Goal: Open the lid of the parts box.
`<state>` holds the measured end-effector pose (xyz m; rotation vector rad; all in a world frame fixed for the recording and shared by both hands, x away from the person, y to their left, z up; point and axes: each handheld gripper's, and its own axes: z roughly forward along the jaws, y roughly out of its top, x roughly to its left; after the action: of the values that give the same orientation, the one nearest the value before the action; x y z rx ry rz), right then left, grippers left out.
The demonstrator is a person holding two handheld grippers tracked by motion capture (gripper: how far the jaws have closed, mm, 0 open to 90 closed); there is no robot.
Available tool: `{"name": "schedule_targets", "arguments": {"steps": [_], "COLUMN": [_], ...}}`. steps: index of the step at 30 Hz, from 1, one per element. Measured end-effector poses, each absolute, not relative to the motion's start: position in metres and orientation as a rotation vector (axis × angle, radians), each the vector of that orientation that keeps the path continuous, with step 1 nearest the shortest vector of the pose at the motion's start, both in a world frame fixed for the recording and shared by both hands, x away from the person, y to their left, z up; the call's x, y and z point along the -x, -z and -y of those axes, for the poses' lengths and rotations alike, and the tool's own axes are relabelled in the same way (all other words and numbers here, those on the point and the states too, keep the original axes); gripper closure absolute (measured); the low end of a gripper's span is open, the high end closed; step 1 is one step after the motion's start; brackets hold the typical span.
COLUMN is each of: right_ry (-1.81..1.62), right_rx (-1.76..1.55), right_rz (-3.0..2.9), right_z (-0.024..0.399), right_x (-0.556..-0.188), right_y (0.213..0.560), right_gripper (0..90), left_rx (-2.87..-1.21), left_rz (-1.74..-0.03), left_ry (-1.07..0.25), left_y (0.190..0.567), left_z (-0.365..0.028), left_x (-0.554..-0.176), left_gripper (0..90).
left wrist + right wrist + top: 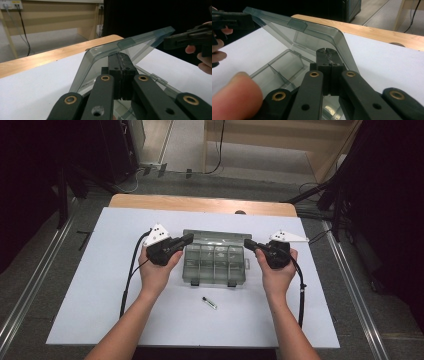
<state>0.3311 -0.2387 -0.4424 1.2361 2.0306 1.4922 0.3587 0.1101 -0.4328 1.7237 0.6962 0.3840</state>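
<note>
1. We have the clear compartment box (pixel 215 264) in the middle of the white sheet (pixel 100 285) on the table (pixel 200 202), between our two hands. Its lid (pixel 216 238) is lifted — in both gripper views it stands tilted up at a slant over the tray, hinged at the far side.

2. Our left gripper (pixel 186 239) has its jaws pressed together with nothing between them; the tip lies at the lid's left end, and in the left gripper view (pixel 122 65) it sits right against the lid's underside, so we judge it is propping the lid rather than pinching it.

3. Our right gripper (pixel 248 244) is the same — jaws together, empty, its tip (pixel 327 58) against the lid's right end from below.

4. So the opening looks partly done: the two front latches (pixel 231 283) are free and the lid is up, but not yet laid fully back.

5. The compartments look empty, as far as we can tell through the tinted plastic.

6. A small dark cylinder (pixel 209 302) lies on the sheet just in front of the box, untouched; we judge it is likely what goes in next.
</note>
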Motion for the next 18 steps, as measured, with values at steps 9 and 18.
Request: {"name": "schedule_targets", "arguments": {"steps": [9,18], "right_ry": [-1.485,-1.485], "right_rx": [-1.232,-1.241], "right_rz": [-2.029,-2.019], "right_z": [0.237,0.238], "right_x": [-0.336,-0.341], "right_y": [0.438,0.436], "right_gripper": [90.0,90.0], "left_rx": [-1.710,-1.710], "left_rz": [-0.638,-0.800], "left_ry": [-0.426,-0.422], "left_y": [0.428,0.438], "left_z": [-0.121,-0.133], "left_x": [-0.348,-0.364], "left_gripper": [68.8,6.1]}}
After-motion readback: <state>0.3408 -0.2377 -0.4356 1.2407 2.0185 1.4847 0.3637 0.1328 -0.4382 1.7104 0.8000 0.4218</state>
